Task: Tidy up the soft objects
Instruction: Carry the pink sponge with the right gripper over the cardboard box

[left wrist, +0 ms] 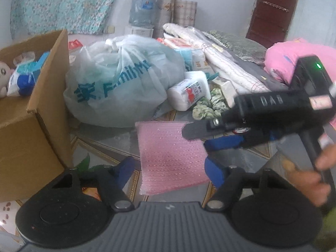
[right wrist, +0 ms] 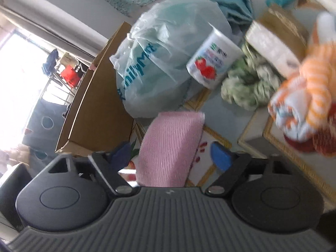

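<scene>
Left gripper [left wrist: 170, 163] nearest, blue fingers [left wrist: 214, 168] spread, straddling pink bubble-wrap sheet [left wrist: 168, 155] without pressing. Sheet flat on table [left wrist: 252, 157], dimpled, rectangular, before plastic bag [left wrist: 121, 79]. Right gripper [right wrist: 172, 153] likewise apart around sheet, no grip. Cardboard box [left wrist: 31, 130] left.

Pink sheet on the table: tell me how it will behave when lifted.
The pink sheet looks thin and dimpled like foam wrap, so probably very light. Lifted by one edge it would likely droop. It lies flat on the table, so catching an edge may be fiddly.
</scene>
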Motion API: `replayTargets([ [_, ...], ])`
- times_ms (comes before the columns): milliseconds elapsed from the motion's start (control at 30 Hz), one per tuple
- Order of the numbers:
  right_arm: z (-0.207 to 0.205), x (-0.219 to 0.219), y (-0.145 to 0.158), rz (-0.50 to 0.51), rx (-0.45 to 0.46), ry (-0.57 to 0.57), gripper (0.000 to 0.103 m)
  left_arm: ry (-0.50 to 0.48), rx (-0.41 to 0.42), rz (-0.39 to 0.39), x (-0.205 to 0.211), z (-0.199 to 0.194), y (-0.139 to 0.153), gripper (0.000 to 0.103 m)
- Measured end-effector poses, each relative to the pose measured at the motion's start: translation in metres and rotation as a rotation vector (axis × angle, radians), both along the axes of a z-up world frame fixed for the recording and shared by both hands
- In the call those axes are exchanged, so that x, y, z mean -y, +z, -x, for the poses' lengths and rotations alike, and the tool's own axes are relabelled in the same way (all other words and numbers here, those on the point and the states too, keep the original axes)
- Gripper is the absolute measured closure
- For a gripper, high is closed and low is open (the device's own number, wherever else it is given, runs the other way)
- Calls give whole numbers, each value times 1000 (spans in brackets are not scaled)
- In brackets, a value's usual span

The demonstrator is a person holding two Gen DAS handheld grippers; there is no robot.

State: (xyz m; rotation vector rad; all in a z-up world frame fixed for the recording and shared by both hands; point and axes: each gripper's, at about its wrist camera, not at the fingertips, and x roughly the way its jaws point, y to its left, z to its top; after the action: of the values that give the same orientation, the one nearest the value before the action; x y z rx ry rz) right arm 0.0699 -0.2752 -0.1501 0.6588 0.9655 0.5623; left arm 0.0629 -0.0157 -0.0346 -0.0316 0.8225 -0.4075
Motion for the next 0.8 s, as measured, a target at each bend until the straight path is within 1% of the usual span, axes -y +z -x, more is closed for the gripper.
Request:
replayTargets([
  [33, 1, -1, -3, -5, 0, -5, 34, 1, -12, 3, 0, -3, -2, 29],
  [100, 0, -7, -7, -10, 2, -21, 46, 1, -31, 5, 1, -8, -6, 29],
  [133, 0, -9, -8, -18, 0, -26, 48, -3, -41, 5, 2, -10, -7, 29],
  [200, -3, -10, -12, -44, -15, -32, 56, -16, -59, 8, 5, -13, -8, 28],
  [233, -3, -8, -14, -56, -22, -35, 58, -19, -64, 7, 6, -14, -9, 23],
  [333, -2, -7, -18, -90, -31, -44, 60, -22, -67, -18, 12, -16, -10, 17],
  [400, -1, -5, -21, -111, -38, -49, 63, -13, -69, -32, 14, -18, -11, 15],
  [500, -1, -5, -23, -128, -40, -55, 66, -10, -67, -51, 18, -18, -15, 15],
  [633, 1, -6, -26, -144, -30, -59, 66, 4, -74, -83, 23, -20, -20, 17],
  [800, 7, -5, -26, -171, -15, -71, 66, 11, -46, -110, 27, -14, -14, 18],
])
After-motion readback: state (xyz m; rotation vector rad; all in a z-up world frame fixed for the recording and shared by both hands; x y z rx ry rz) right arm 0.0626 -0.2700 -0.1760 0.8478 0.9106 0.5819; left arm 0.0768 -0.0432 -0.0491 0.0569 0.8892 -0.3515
